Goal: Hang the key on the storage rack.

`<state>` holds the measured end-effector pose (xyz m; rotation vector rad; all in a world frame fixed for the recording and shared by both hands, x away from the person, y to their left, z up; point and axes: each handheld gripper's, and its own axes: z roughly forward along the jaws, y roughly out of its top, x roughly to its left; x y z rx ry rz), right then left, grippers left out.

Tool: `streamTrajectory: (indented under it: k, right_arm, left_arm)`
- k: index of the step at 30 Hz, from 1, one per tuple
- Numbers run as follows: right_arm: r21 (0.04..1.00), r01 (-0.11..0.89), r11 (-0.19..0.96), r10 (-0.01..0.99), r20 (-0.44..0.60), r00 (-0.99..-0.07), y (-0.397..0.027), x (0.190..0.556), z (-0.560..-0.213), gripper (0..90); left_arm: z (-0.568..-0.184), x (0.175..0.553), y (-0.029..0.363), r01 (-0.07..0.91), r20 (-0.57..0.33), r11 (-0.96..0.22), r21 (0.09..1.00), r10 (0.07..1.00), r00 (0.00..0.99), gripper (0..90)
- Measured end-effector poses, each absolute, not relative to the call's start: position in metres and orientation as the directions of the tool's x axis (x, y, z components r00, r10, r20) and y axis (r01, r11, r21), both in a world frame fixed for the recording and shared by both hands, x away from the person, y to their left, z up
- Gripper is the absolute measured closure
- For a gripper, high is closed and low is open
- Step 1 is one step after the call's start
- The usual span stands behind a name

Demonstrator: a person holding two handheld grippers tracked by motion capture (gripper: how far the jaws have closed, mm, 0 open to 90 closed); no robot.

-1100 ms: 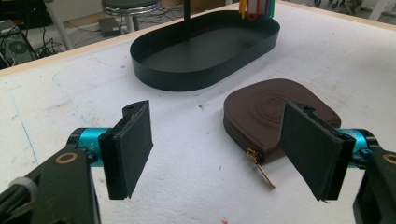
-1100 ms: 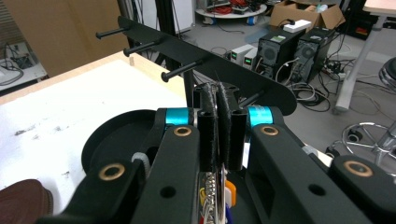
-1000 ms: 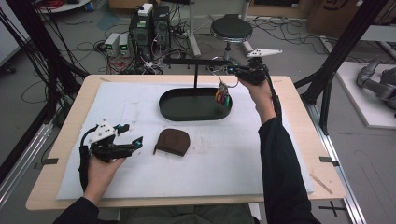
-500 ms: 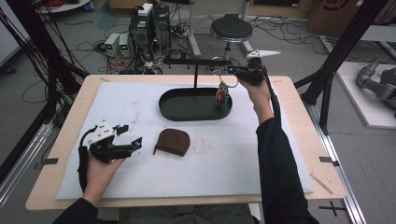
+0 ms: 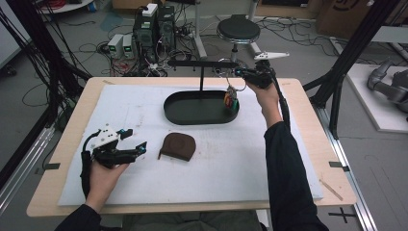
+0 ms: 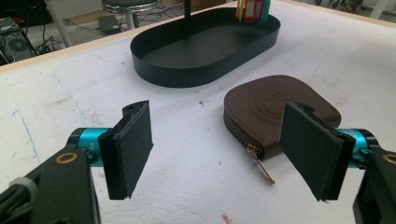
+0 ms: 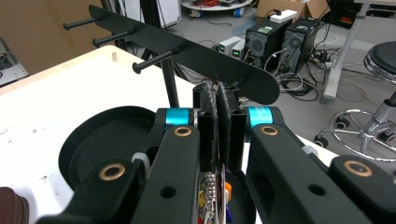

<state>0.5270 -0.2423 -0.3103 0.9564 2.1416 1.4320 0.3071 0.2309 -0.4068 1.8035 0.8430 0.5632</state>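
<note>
Black tray [image 5: 183, 111] far on the mat, rack [image 7: 196, 53] above. Brown pouch [image 5: 177, 146] nearer, just right of left gripper [image 5: 137, 147], jaws wide apart. Right gripper [image 7: 217, 105] clamped on keys [image 5: 231, 99] hanging over tray's right end.

The oval tray [image 5: 192, 113] looks like matt black metal; at its 7 o'clock, the brown pouch [image 5: 177, 146] looks like smooth embossed leather with a metal zip.

Key bunch [image 5: 231, 99]: red, green and orange tags | hanging upright over the tray's right end, apparently by its ring | pinched from above in the right gripper's [image 5: 239, 73] jaws
</note>
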Motion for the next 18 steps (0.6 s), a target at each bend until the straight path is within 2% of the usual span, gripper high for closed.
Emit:
streamTrajectory:
  k: [18]
  right_arm:
    - [0.907, 0.338, 0.251, 0.738, 0.046, -0.673, -0.2429, 0.5271, -0.3125, 85.2]
  left_arm:
    - [-0.4069, 0.3064, 0.2298, 0.286, -0.009, -0.234, 0.929, 0.758, 0.652, 25.9]
